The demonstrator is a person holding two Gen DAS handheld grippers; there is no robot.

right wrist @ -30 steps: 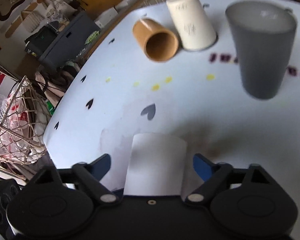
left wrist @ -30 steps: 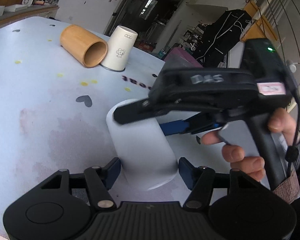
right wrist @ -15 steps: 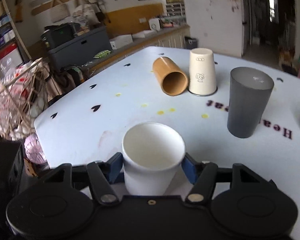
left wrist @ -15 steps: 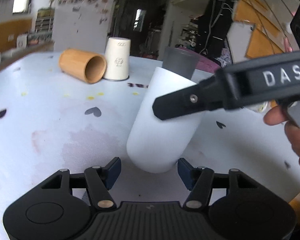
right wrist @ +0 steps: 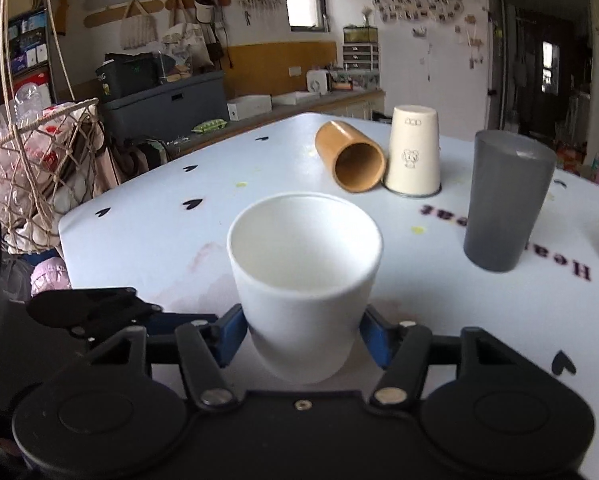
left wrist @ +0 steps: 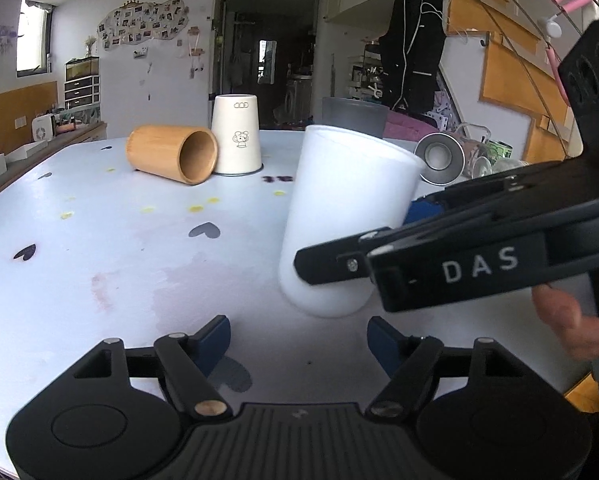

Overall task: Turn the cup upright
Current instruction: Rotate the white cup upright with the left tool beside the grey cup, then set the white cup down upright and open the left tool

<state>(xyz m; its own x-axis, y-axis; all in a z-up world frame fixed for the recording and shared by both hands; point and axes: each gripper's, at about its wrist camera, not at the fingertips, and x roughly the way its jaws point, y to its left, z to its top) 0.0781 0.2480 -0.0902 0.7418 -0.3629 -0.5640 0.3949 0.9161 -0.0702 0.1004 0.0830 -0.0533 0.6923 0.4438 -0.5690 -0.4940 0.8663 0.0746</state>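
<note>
White cup (right wrist: pixel 304 280): mouth up, long axis near vertical with the rim tipped slightly toward 2 o'clock in the left wrist view, base at or just above the surface (right wrist: pixel 147 240); contact cannot be told. Right claw (right wrist: pixel 301 330): closed on the cup's lower wall, cup at 12 o'clock between its pads. Left claw (left wrist: pixel 297 340): wide, holding nothing, cup near at 12 o'clock beyond its tips.

I see the plain white, smooth-walled tapered cup (right wrist: pixel 304 280) mouth-up and empty, tipped a little off vertical, its narrow base at the pale heart-printed tabletop (left wrist: pixel 99 248), clamped between my right gripper's (right wrist: pixel 303 330) blue pads.
</note>
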